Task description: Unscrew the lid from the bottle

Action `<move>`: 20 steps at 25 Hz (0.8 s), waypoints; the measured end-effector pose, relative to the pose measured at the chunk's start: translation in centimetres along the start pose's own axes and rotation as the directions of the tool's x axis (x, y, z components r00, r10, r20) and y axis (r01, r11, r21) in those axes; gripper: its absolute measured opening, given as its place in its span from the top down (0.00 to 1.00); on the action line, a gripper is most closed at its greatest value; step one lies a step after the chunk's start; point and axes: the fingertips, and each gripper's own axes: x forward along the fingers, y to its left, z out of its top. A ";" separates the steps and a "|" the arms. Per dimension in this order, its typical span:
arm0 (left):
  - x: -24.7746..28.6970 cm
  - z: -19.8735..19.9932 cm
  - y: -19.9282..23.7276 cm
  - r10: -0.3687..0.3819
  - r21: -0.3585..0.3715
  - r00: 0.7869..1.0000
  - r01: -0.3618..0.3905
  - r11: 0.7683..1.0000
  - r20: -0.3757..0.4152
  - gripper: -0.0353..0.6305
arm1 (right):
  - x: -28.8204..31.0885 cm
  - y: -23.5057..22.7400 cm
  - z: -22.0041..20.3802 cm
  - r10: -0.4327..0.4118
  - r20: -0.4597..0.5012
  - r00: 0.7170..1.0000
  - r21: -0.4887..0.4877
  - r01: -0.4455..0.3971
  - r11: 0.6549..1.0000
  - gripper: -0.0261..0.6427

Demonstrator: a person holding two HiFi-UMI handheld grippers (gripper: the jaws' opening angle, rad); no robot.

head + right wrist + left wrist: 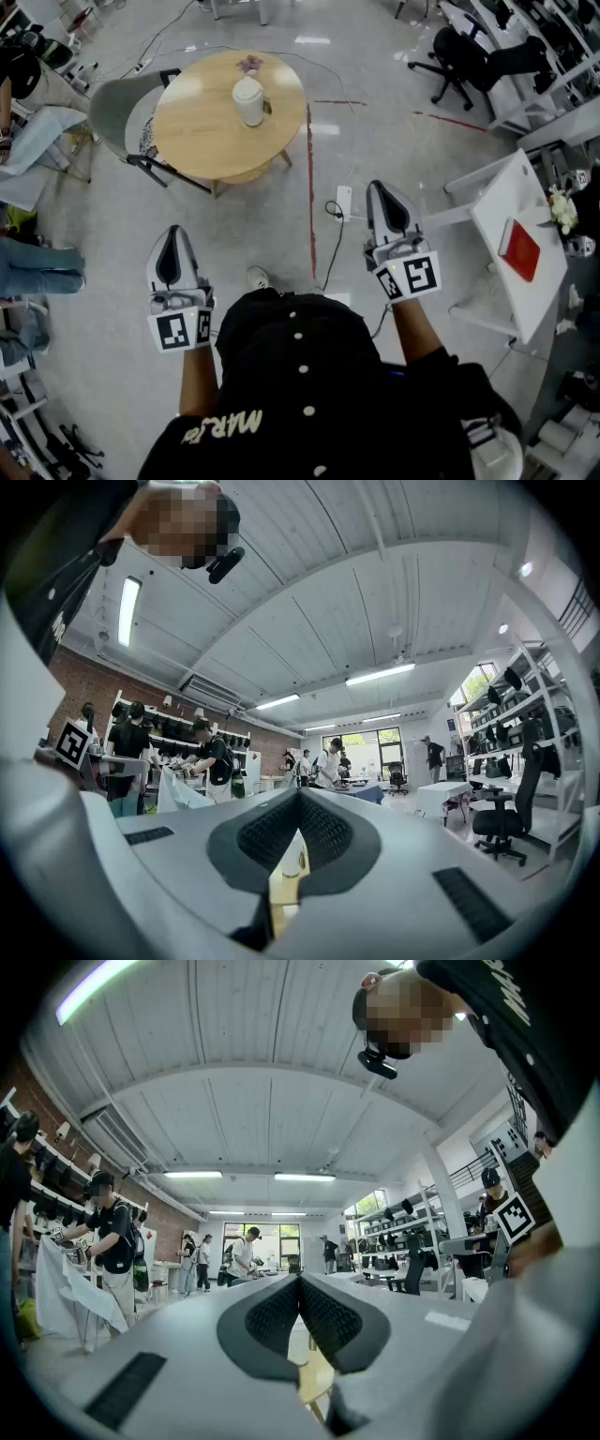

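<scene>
- Head view: the bottle (249, 101) stands upright near the far edge of a round wooden bench (197, 127), well ahead of both grippers. It is pale and stout, with a domed lid (247, 89) of the same colour and a small dark fitting on its side that is too small to make out.
- Same view: the left gripper (172, 234) and the right gripper (383, 191) are held level over the grey floor (112, 244), well short of the bench, and neither touches anything. A grey chair (111, 114) is tucked against the bench's left side.
- Left gripper view: the fingers (270, 1316) are pressed together, dark ribbed pads meeting on a thin line with nothing caught between them. A sliver of the bench's wood shows below them.
- Right gripper view: its fingers (328, 834) are likewise closed on nothing. Through the notch beneath them the bottle (292, 853) shows, white and smooth, far off on the bench.
- Handling, as I judge it: the bottle looks stiff, smooth-walled and fairly light, so it may slip or spin on the bench. I would clamp one gripper round the middle of the body, clear of the side fitting, and set the other across the lid's rim to twist.
</scene>
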 end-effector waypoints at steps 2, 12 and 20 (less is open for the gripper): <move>-0.1 0.0 0.2 0.003 -0.010 1.000 -0.003 1.000 0.007 0.94 | 0.1 0.1 -0.1 0.005 0.000 1.000 0.004 -0.005 1.000 0.98; -0.1 -1.3 -0.7 -0.054 0.049 0.997 0.057 0.997 -0.058 0.94 | 0.3 0.3 -0.1 0.000 0.004 1.000 0.023 0.000 1.000 0.98; -0.3 -1.1 0.6 -0.001 0.021 0.999 0.002 1.000 -0.048 0.94 | 0.3 1.1 0.4 0.047 0.035 0.998 0.045 -0.049 0.998 0.94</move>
